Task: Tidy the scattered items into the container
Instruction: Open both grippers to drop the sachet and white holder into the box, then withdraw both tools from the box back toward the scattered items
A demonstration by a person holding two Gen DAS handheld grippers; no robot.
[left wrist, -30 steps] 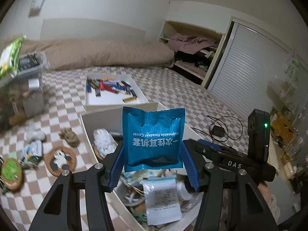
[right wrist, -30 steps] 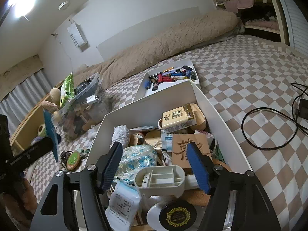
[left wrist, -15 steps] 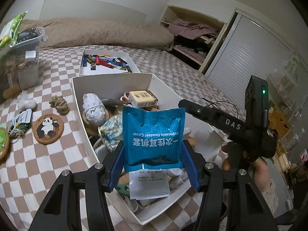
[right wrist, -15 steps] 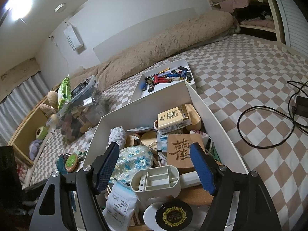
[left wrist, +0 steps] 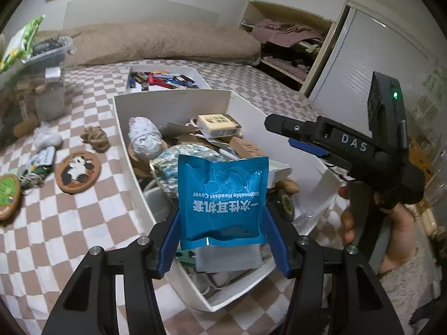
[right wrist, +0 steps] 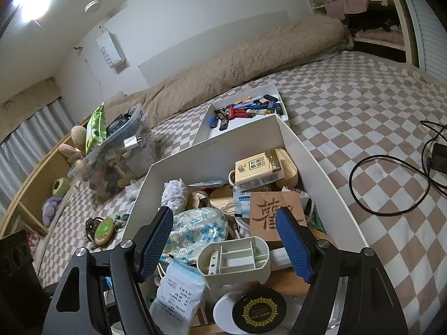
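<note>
Blue packet over heaped box: spill risk.
We have the left gripper pinching the blue packet above the white container; right gripper empty, half open. Released onto the heap, it could slide out.

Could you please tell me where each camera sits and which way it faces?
Left wrist: behind the left claw, tilted down over the white rectangular bin; it grips a blue foil packet; the right claw and hand show.
Right wrist: behind the open right claw, tilted down into the bin.
Shared: bin, yellow-white carton.
</note>
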